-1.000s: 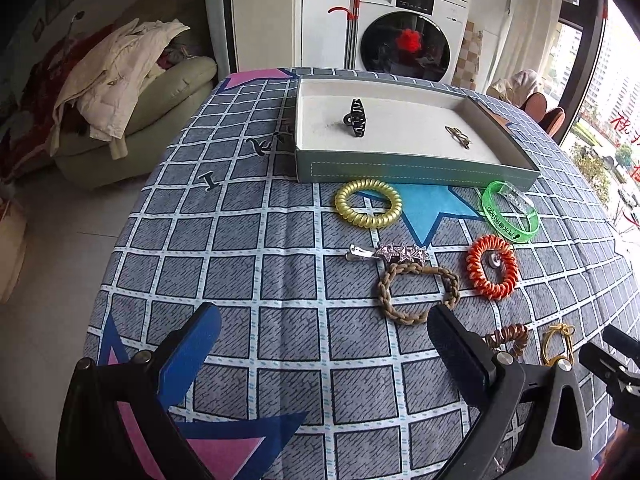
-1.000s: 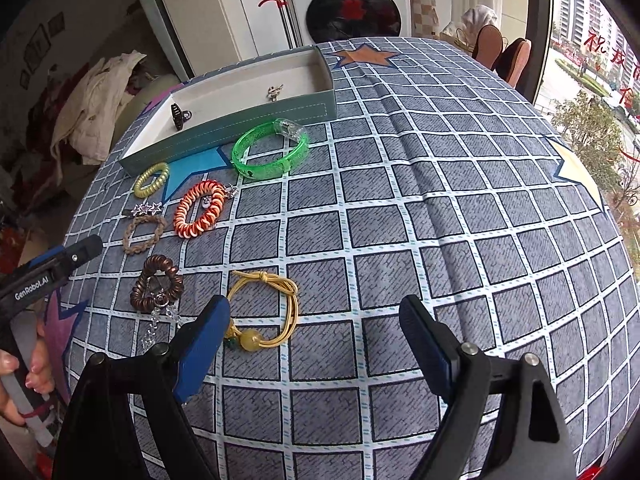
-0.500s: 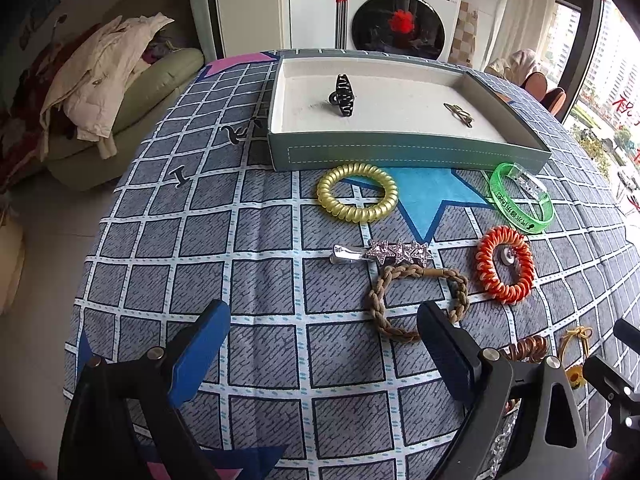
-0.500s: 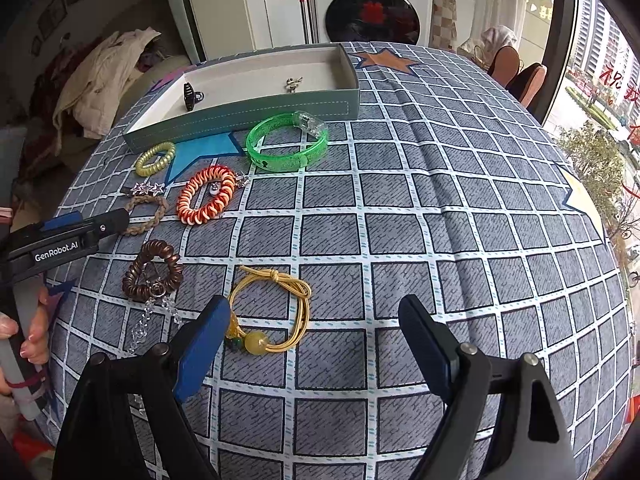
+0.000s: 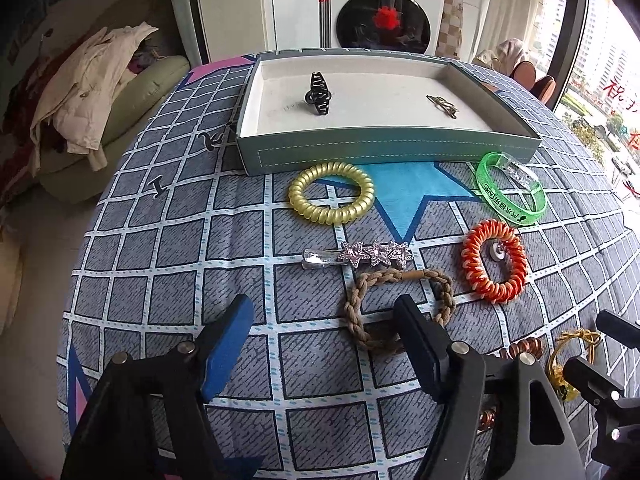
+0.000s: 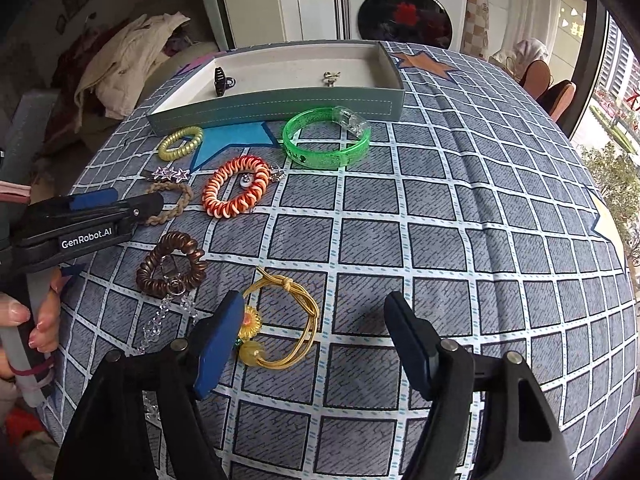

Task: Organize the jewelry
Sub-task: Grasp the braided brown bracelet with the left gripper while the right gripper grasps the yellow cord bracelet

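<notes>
Left wrist view looks down over a quilted cloth (image 5: 168,288) printed in grey squares with white seams and blue stars. At 12 o'clock sits a shallow grey-green tray (image 5: 380,152) with a pale lining, holding a black claw clip (image 5: 318,94) and a thin metal pin (image 5: 442,106). In front of it lie a glossy yellow coil tie (image 5: 331,193), a translucent green bangle (image 5: 510,194) at 2 o'clock, a glittery star clip (image 5: 356,256), an orange-and-white coil tie (image 5: 494,266) and a braided tan band (image 5: 360,308). The left gripper (image 5: 322,330) points steeply down, its blue-padded jaws apart and empty; they have just been closing, with bare cloth between them and the far tip overlapping the band's near loop, so contact there cannot be judged. Right wrist view shows the right gripper (image 6: 314,330) tilted down likewise, jaws apart after narrowing, pressing on nothing. A yellow cord bracelet (image 6: 288,320) with a knot and round beads lies between them, its bead end partly hidden behind the left pad. A brown coil tie (image 6: 170,264) with a clear bead chain sits at 10 o'clock. A hand (image 6: 28,320) at 9 o'clock, cut off by the edge, grips the left tool's handle.
</notes>
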{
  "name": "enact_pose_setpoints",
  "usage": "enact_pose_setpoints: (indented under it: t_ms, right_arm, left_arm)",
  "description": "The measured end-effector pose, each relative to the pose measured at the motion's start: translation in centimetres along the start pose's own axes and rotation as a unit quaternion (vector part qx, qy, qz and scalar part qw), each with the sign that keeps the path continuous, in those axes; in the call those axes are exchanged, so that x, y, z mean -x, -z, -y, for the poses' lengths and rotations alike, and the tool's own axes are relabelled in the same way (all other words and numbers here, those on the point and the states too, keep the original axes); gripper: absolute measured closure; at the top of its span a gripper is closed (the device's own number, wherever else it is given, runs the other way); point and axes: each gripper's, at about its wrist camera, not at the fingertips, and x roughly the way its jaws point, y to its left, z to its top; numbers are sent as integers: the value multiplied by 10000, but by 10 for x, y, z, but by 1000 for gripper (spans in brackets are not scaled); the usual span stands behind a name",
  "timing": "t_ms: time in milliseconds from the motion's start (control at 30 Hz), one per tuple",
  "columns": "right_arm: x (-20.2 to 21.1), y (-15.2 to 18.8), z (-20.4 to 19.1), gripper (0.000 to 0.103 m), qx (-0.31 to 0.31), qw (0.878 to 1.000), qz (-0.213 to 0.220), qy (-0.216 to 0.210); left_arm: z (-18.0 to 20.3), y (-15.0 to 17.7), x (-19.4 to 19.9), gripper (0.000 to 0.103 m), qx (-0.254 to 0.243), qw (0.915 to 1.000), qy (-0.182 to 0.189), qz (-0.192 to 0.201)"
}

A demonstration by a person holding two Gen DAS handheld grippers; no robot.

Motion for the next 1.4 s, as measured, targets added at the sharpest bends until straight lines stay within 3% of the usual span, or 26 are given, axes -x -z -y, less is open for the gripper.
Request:
enact_pose_setpoints:
  t_ms: [200,267,333,400,533,567,600,667,700,733,933,1400]
  right_arm:
    - [0,1,3,43,-117,9996,-19,-267]
    - [0,1,5,57,-189,9995,-30,-250]
    - [0,0,8,60,-253,9992,-30,-295]
    - [-1,-1,6,61,-172,9997,-43,-181]
    - [-4,1,-16,62,518,9979,-23,395]
    - [-4,1,-19,62,585,9973,-12,441]
    - [-3,1,-19,65,568,9975,-26,422]
    - [-3,1,-18,76,474,9984,-39,315]
    - [-3,1,-18,91,484,9981,-30,371]
    - [-2,1,-18,97,467,9982,-27,386]
    - [7,2,-4,97,70,9997,130,192]
    - [25,-16,14,97,-337,9986,386,-97]
  left_arm:
    - [12,0,4,33,-288,9995,58,88]
    - [14,0,5,38,-327,9994,118,79]
    - [15,-1,5,39,-349,9993,127,79]
    - [15,-1,5,39,-349,9993,130,79]
    - [20,0,6,51,-458,9987,190,89]
    - [22,1,6,57,-529,9983,227,103]
    - [24,2,7,75,-584,9978,298,107]
    - [27,3,7,77,-673,9973,247,131]
    - [27,3,8,77,-674,9973,273,137]
    - [25,3,8,77,-640,9973,343,128]
    - [7,6,18,77,-265,9967,760,139]
    - [-12,0,47,77,-11,9939,1031,400]
